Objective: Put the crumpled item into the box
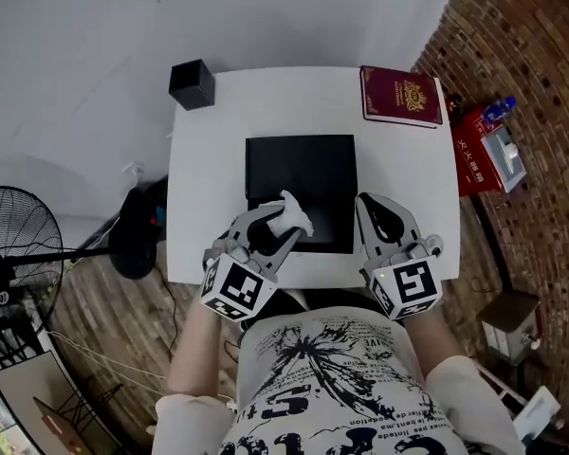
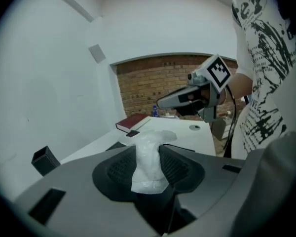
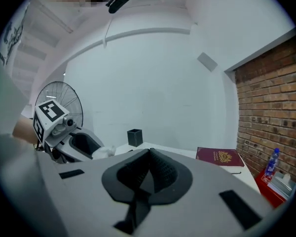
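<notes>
Left gripper [image 1: 277, 224] is clamped on the crumpled paper [image 1: 294, 213]. In the left gripper view the white wad sits pinched btwn both pads, its top flaring out above them. The grip is mid-wad, prob. so the light paper won't slip out in transit. From the head view the paper hangs over the near-left part of the flat black box [image 1: 299, 164] at the table's centre; how high above it, can't tell. So it looks like the carry stage, w/ the item not yet in the box.

Right gripper [image 1: 377, 218] has its jaws together w/ nothing btwn them. It sits by the box's near-right corner, apparently parked clear of the drop, maybe ready to steady the box.

The table [image 1: 209, 178] is white. A red book [image 1: 401, 95] lies at the far-right corner and a small black container [image 1: 192, 84] at the far-left, both well apart from the work.

Next move, I'd judge: go fwd over the box's middle, then let go.
</notes>
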Tool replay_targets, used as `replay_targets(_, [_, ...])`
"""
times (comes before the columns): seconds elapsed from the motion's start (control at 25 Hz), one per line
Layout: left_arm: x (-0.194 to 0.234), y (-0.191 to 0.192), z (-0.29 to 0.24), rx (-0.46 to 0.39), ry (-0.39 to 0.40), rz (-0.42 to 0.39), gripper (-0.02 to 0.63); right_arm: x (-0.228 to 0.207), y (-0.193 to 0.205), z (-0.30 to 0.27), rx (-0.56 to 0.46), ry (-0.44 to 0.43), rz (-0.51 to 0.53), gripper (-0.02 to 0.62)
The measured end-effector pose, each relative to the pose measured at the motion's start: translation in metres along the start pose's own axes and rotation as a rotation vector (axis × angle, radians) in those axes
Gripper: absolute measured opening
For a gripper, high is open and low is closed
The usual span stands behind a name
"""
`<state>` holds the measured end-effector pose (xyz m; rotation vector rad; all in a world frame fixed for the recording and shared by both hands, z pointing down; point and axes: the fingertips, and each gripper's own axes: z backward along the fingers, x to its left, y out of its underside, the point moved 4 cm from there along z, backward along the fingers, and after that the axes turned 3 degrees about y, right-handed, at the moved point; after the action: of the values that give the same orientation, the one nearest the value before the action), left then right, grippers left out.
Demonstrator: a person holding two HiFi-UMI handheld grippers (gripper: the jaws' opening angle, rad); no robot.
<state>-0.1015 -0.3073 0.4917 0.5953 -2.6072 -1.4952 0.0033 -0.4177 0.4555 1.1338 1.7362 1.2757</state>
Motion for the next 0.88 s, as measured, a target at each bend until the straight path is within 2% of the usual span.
replay_targets(0.32, [-0.02, 0.037, -0.051, 0.231, 0.15, -0.137, 0.156, -0.016, 0.025, -0.001, 0.037, -0.032, -0.022, 0.014])
replay_targets(0.48, [-0.027, 0.052, -0.069, 0.311, 0.216, -0.153, 0.156, -0.023, 0.035, -0.001, 0.057, -0.031, -0.035, 0.015])
replay_targets(0.88, [-0.031, 0.084, -0.102, 0.455, 0.303, -0.158, 0.16, -0.032, 0.05, -0.004, 0.086, -0.011, -0.05, 0.014])
